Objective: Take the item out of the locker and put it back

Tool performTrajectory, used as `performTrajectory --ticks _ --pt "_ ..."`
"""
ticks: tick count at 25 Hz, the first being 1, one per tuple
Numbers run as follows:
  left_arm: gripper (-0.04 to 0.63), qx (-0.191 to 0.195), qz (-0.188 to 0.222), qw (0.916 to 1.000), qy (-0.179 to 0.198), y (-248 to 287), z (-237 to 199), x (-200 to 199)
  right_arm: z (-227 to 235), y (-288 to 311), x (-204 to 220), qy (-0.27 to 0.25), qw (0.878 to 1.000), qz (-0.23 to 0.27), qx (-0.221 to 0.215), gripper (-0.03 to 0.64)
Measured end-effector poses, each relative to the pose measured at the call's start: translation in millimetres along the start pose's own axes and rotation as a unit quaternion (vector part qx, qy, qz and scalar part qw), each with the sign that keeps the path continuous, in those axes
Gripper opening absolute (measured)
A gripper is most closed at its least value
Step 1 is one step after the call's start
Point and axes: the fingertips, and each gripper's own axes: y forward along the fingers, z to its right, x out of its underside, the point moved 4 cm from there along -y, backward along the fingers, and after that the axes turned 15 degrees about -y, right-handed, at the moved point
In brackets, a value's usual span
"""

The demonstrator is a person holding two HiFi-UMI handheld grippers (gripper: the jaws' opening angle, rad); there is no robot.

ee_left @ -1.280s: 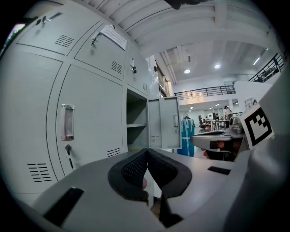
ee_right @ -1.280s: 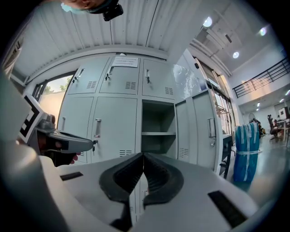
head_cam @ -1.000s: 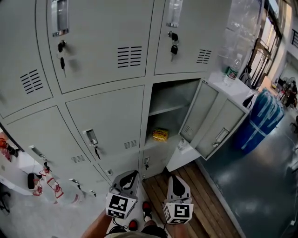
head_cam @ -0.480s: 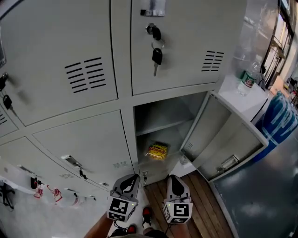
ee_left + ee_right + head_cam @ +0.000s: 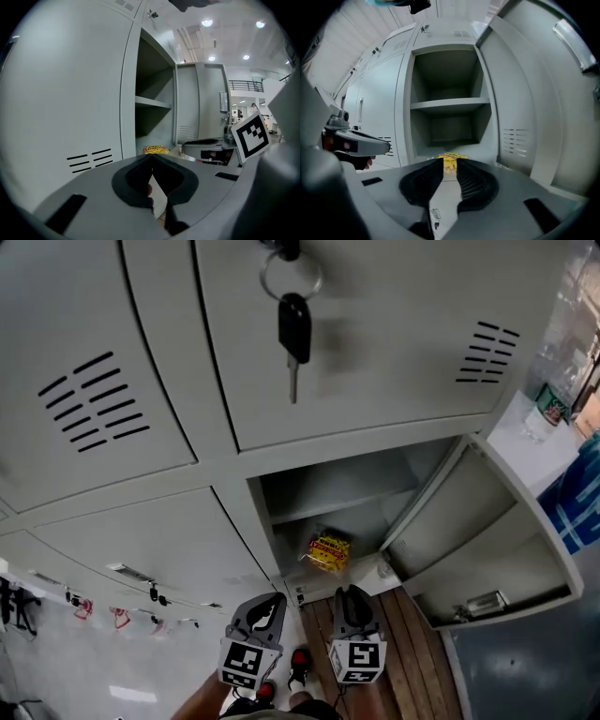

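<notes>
Lining up on locker packet

Yellow snack packet point(image 5: 329, 550): on floor of open locker compartment point(image 5: 292, 486), long side across the opening, ahead of both tongs. Right gripper point(image 5: 352, 592): nearer, aimed straight at it; jaws just opening, slightly apart, nothing between. Left gripper point(image 5: 276, 599): closed, empty, offset left.

I see the open locker compartment point(image 5: 450, 77) split by one shelf point(image 5: 337, 502). A yellow snack packet point(image 5: 329, 551) lies directly on the compartment's bottom panel point(image 5: 474, 148), below that shelf and near its front edge.
</notes>
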Motion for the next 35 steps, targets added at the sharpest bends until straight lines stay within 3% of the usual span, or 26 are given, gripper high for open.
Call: performTrajectory --ticks 2,4,12,25,35 --pt "0.023 -0.007 -0.003 1.0 -0.005 2 -2 2 -1 11 5 0.003 1.0 -0.007 -0.015 0.135" --pt "0.023 -0.013 -0.006 0.9999 -0.007 3 -5 5 -2 21 11 0.005 1.0 -0.015 -0.026 0.171" --pt "0.023 -0.036 -0.013 0.9992 -0.012 7 -18 8 1 49 27 0.01 0.999 -0.036 -0.032 0.181" --pt "0.023 -0.052 -0.017 0.9983 -0.018 6 -32 10 6 58 31 0.012 0.999 -0.041 -0.02 0.036" --pt "0.023 -0.053 -0.008 0.9985 -0.011 -2 -34 8 5 57 26 0.005 0.999 -0.04 -0.011 0.018"
